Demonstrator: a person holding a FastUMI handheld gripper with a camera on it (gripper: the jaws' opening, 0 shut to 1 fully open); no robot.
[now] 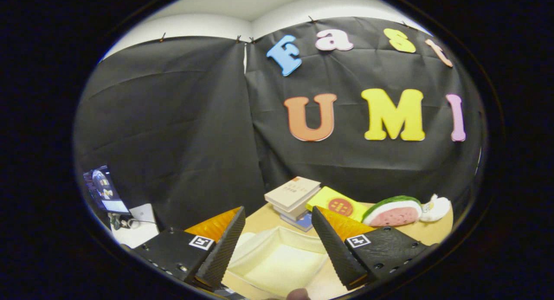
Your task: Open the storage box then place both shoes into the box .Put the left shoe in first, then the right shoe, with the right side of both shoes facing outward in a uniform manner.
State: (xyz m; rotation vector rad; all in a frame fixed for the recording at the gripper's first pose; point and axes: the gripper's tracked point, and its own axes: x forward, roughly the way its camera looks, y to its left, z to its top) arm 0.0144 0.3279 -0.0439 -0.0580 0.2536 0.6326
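I am seeing no words I can read. The fingers of my gripper [277, 230] are standing apart, each showing a small square black-and-white marker [202, 242]. A yellow book [335, 203] near the table's [433, 230] far edge is showing a red round sign, too small to read.

Open storage box on the table

The cream storage box [277, 259] sits open on the tan tabletop, its pale interior showing; it lies between and just beyond the spread, empty fingers of the gripper [277, 235].
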